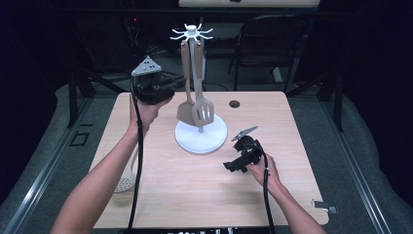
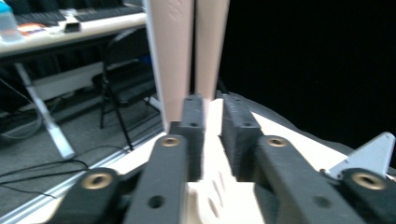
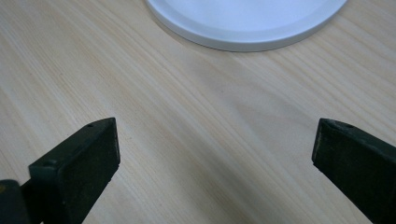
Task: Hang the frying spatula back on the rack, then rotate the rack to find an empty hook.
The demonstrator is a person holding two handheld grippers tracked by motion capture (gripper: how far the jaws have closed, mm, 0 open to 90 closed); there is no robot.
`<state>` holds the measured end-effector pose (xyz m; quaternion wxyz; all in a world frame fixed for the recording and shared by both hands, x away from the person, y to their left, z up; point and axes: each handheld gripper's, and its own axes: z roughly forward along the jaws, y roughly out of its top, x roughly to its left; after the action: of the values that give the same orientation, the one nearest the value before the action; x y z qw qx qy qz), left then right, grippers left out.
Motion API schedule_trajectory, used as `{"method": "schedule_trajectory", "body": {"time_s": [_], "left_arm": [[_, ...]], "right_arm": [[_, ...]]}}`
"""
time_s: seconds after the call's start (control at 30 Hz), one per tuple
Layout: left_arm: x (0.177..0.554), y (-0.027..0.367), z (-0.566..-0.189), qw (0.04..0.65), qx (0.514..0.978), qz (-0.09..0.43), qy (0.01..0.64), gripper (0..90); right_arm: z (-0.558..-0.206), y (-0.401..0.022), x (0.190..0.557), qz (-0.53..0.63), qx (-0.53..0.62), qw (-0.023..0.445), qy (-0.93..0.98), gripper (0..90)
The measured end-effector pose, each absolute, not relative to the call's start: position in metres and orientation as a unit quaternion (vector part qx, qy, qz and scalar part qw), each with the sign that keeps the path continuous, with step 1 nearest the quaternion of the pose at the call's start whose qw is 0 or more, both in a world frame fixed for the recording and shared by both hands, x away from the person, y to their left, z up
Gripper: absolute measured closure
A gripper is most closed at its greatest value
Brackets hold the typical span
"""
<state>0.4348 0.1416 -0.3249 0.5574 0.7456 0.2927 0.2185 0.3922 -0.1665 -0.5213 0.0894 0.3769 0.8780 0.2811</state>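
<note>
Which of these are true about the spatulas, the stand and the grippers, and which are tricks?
1. Two spatulas hang from the white stand. True.
2. The right gripper has its fingers shut tight. False: they stand wide apart over the bare table, with nothing between them.
3. A slotted spoon lies on the table beside the person's left forearm. True.
4. The stand has a square base. False: its base is round.
5. The left gripper rests flat on the table. False: the hand holds it up in the air, next to the spatulas' handles.
</note>
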Motion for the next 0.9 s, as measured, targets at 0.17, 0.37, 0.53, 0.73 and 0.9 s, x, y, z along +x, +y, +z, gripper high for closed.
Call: {"method": "schedule_trajectory", "body": {"time_s": [0.17, 0.37, 0.53, 0.73, 0.9], "left_arm": [[0.439, 0.149, -0.311, 0.561, 0.736, 0.23, 0.301, 89.4], [0.444, 0.153, -0.299, 0.563, 0.73, 0.238, 0.306, 90.0], [0.446, 0.154, -0.287, 0.569, 0.722, 0.247, 0.307, 90.0], [0.451, 0.151, -0.271, 0.579, 0.711, 0.259, 0.303, 90.0], [0.455, 0.147, -0.265, 0.577, 0.71, 0.267, 0.303, 90.0]], "right_arm": [[-0.521, -0.168, 0.391, 0.274, 0.376, 0.09, 0.88, 0.6], [-0.52, -0.169, 0.392, 0.274, 0.379, 0.088, 0.88, 0.6], [-0.521, -0.169, 0.391, 0.278, 0.379, 0.088, 0.878, 0.6], [-0.521, -0.17, 0.391, 0.279, 0.377, 0.092, 0.878, 0.8], [-0.52, -0.169, 0.391, 0.272, 0.377, 0.094, 0.88, 0.8]]}}
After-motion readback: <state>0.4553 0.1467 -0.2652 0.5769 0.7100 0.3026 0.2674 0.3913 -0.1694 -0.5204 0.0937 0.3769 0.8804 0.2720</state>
